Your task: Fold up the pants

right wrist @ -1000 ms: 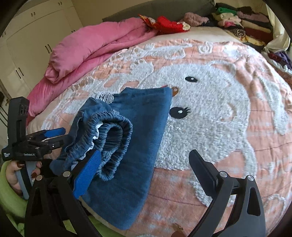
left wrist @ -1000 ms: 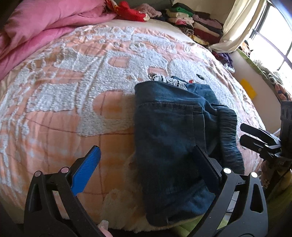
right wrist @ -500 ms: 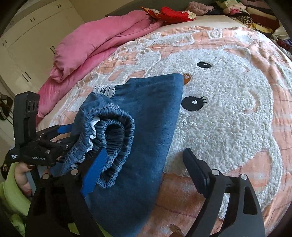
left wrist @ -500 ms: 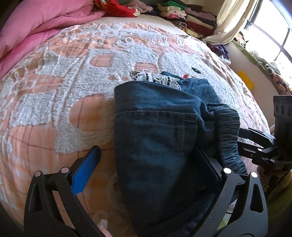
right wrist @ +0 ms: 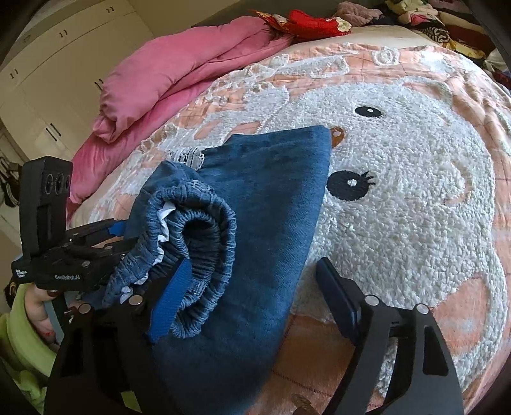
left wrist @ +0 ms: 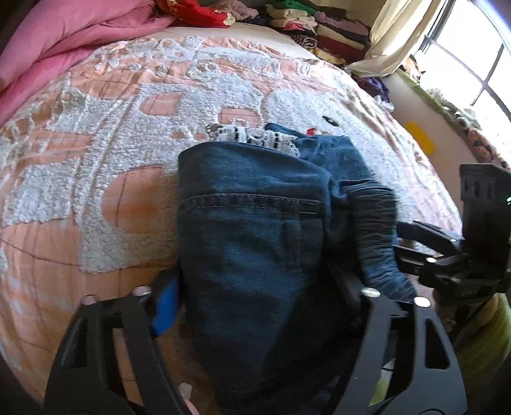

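The folded denim pants [left wrist: 262, 255] run lengthwise up frame centre, straddled by the half-closed left gripper [left wrist: 255, 293], nearer than the wide-open, empty right gripper [right wrist: 252, 284] beside the elastic waistband [right wrist: 204, 230].

Bright window [left wrist: 479, 64] daylight, fisheye-bent edges

The near end of the pants [left wrist: 265, 255] is cut off by the bottom edge in the left wrist view. The left gripper [left wrist: 258, 287] is blurred, its right finger buried under denim, so its closure cannot be read. The right gripper [left wrist: 405, 239] is half hidden behind the rolled waistband [right wrist: 198, 242]. The clothes pile [left wrist: 319, 28] is too small to sort out.
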Available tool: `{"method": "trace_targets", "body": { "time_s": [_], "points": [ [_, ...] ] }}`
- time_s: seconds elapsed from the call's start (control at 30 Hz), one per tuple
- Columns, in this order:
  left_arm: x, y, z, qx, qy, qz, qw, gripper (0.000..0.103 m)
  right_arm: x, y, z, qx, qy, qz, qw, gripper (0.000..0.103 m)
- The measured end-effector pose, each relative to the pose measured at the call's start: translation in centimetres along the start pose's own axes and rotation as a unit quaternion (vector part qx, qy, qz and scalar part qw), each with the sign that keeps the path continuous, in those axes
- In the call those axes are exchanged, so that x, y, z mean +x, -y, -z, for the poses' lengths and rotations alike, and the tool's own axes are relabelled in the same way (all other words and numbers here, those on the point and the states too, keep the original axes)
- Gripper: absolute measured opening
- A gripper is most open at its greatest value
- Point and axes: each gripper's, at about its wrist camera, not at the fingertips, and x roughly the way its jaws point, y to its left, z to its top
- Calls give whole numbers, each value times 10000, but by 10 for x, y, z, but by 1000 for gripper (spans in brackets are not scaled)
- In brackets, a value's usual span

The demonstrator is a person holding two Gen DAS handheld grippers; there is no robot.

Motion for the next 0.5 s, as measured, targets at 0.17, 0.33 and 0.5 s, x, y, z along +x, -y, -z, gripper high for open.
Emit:
{"method": "trace_targets", "body": {
  "time_s": [0.17, 0.33, 0.5],
  "points": [
    [-4, 10, -1, 85, 22, 54, 9999, 39, 3, -11, -2, -116, 54, -257, 9996, 25],
    [-14, 11, -9, 49, 103, 103, 9999, 35, -7, -29, -15, -434, 238, -162, 9986, 22],
    [-23, 11, -24, 11, 306, 78, 9995, 35, -14, -38, -33, -698, 449, -64, 9965, 22]
  ]
}}
